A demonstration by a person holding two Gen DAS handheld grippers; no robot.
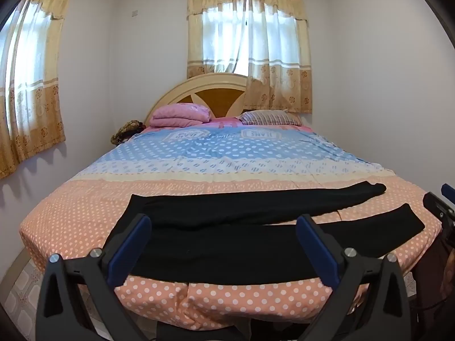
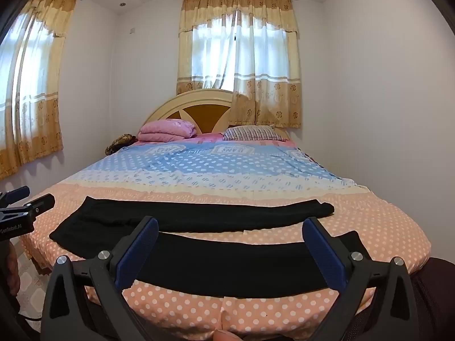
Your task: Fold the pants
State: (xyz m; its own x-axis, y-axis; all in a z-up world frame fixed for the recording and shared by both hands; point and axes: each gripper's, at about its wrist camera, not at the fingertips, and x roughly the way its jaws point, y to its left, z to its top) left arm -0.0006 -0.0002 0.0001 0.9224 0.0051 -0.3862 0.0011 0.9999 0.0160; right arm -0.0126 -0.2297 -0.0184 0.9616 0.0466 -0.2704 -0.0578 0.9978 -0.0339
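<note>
The long black fabric pants (image 1: 256,227) lay crosswise on the polka-dot bed (image 1: 71,221), near its foot edge, waist twd your left. Both yr tongs stood wide open, empty: left gripper (image 1: 224,244) nearer waist, right gripper (image 2: 230,247) nearer cuffs.

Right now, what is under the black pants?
The pants lie flat on the dotted bedspread, the legs apart. The pink part shows all around them. Whatever lies beneath the cloth itself is covered.
</note>
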